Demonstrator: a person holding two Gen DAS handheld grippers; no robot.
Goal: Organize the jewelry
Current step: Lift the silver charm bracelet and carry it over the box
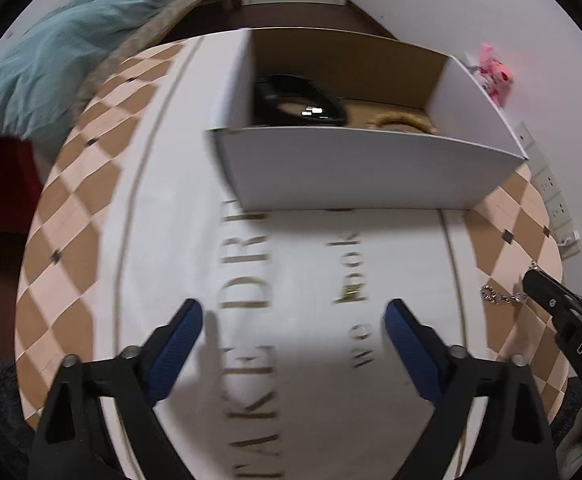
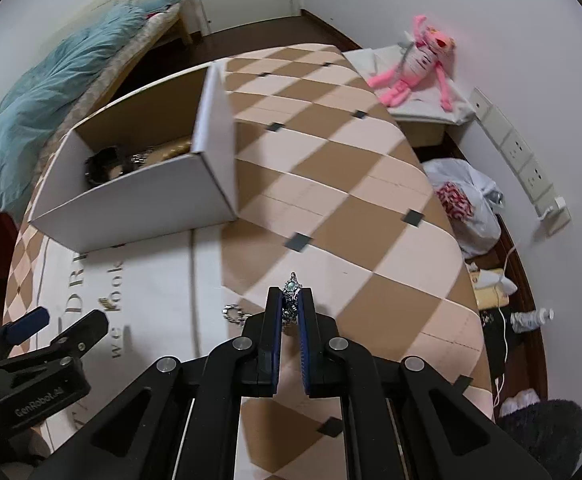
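A white cardboard box (image 1: 355,168) with a brown inside stands on the table; it also shows in the right wrist view (image 2: 139,196). Inside lie a black bangle (image 1: 299,104) and a golden piece (image 1: 403,122). My right gripper (image 2: 291,300) is shut on a silver chain bracelet with blue-green stones (image 2: 291,285); its loose end (image 2: 233,314) hangs to the left. In the left wrist view the same chain (image 1: 501,296) hangs at the right gripper's tip (image 1: 531,278). My left gripper (image 1: 293,322) is open and empty above the white cloth with lettering (image 1: 311,320), in front of the box.
The table (image 2: 351,200) carries a brown and pink checked cover. A bed with a teal blanket (image 2: 51,92) lies to the left. A pink plush toy (image 2: 419,64), a white plastic bag (image 2: 467,208) and wall sockets (image 2: 519,160) are at the right.
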